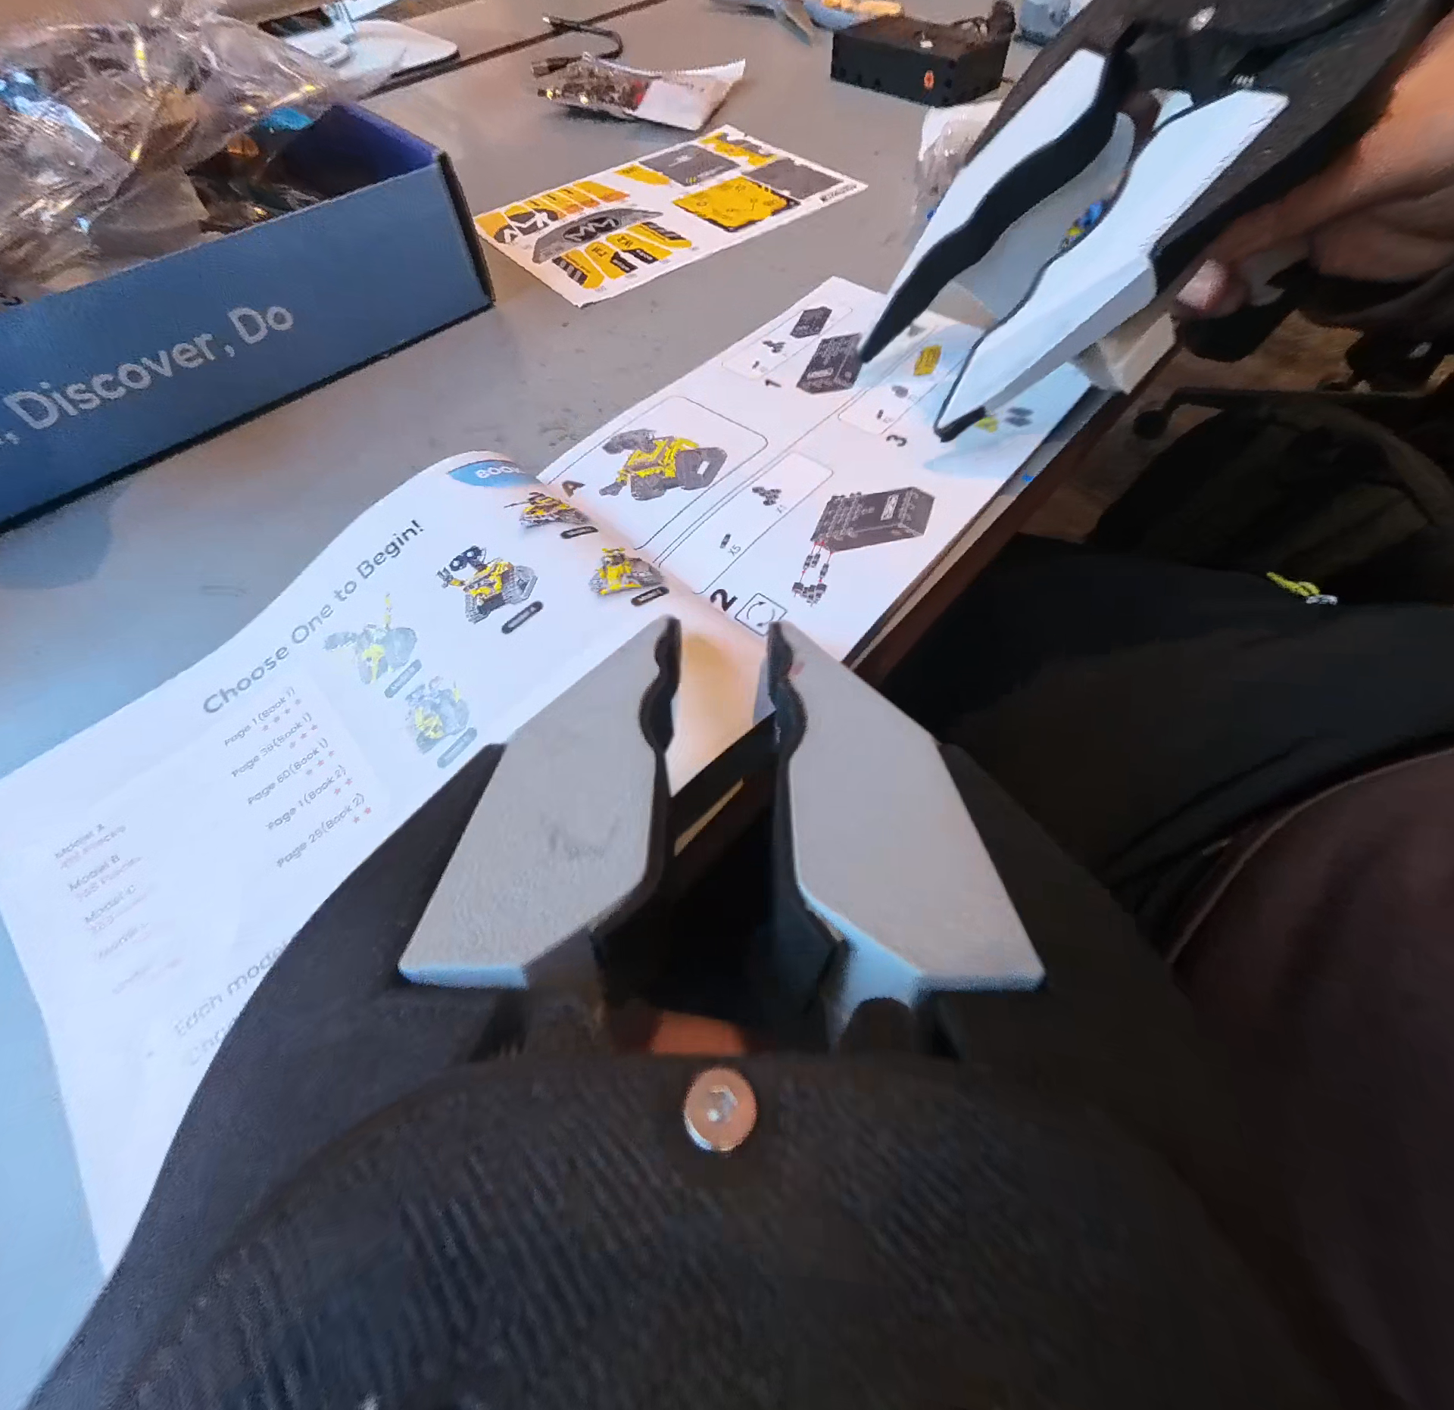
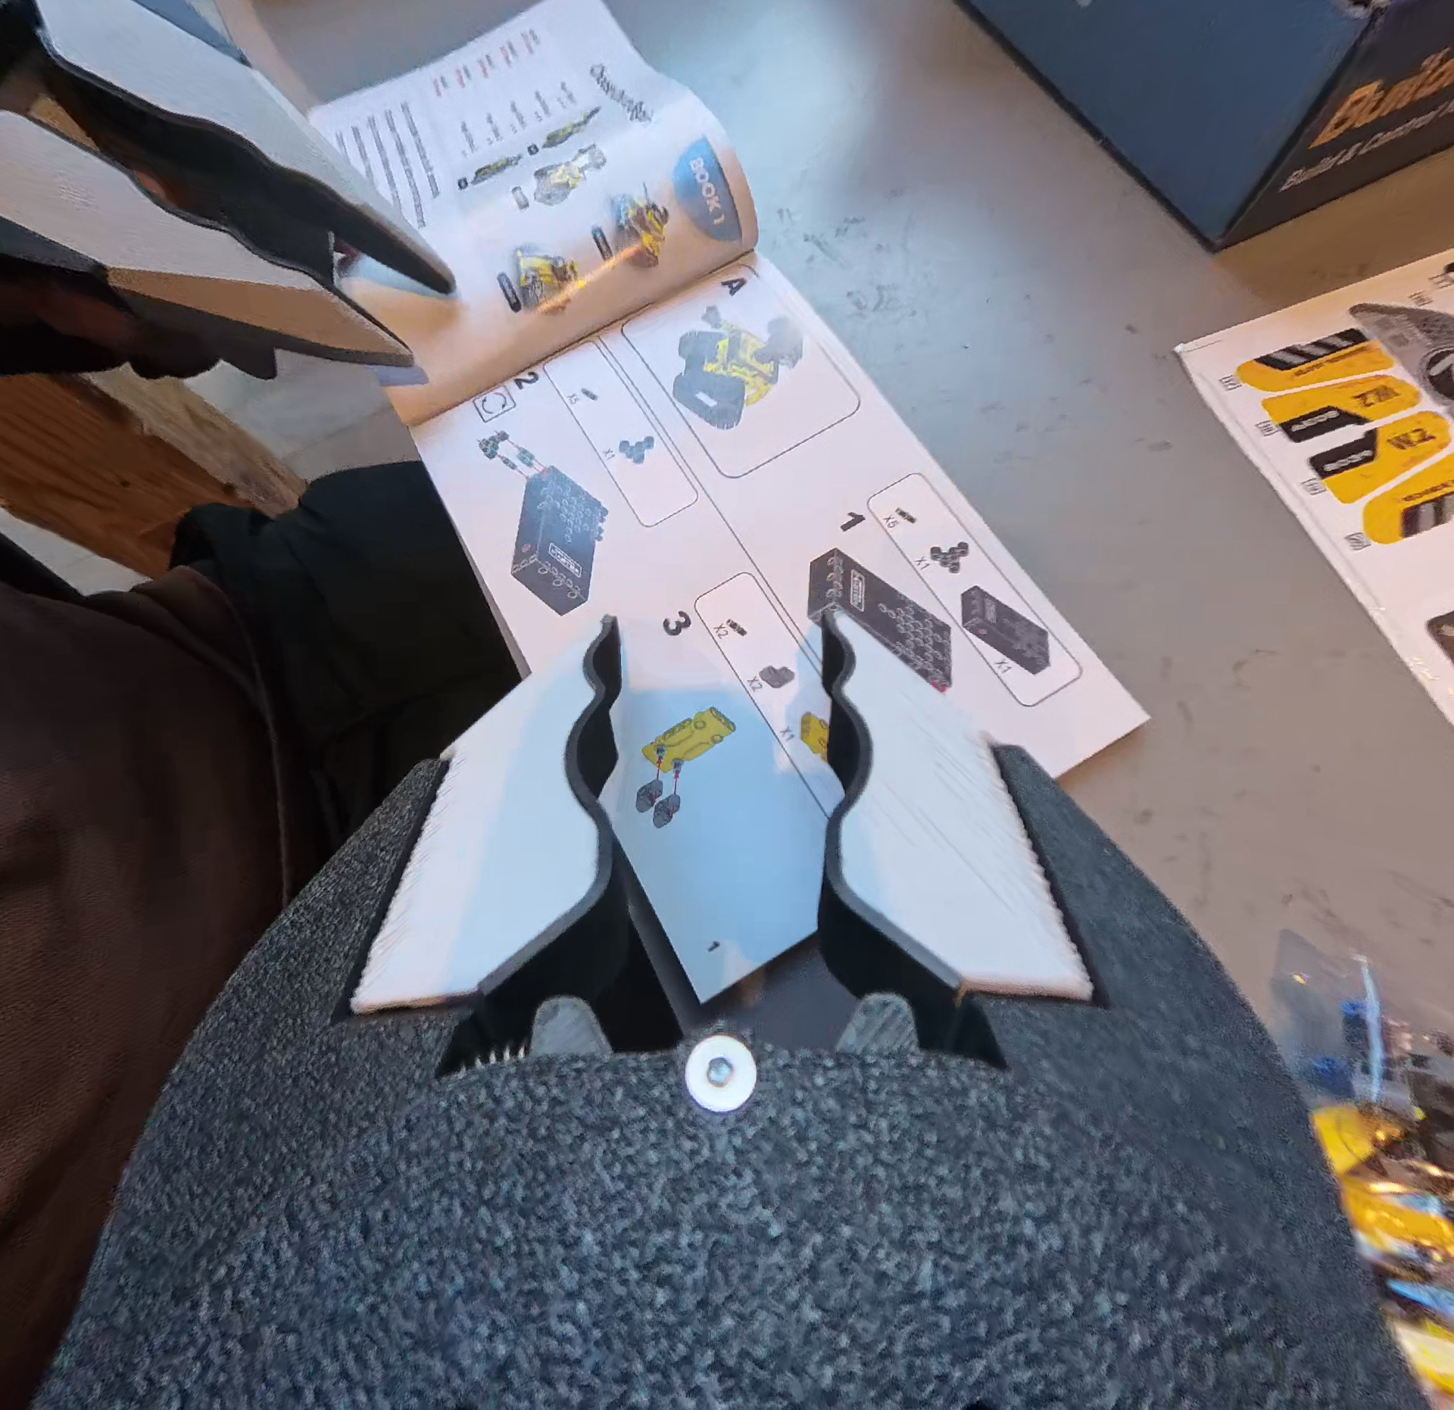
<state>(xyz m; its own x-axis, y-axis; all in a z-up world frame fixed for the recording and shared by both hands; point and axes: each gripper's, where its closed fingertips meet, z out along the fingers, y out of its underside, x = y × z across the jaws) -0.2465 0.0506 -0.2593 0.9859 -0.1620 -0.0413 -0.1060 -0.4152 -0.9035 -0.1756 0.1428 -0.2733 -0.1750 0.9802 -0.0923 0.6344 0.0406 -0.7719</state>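
Left claw (image 1: 722,648) released, lower centre, over booklet (image 1: 708,522) on counter (image 1: 488,365); right claw (image 2: 716,640) released above same booklet; blue box (image 1: 236,334) upper left.

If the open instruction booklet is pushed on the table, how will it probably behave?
The instruction booklet is thin paper, so it likely bends rather than slides stiffly. Its left page already curls upward, so it may flip. On the smooth grey table it probably slips easily; the right tool, open, hovers over it.
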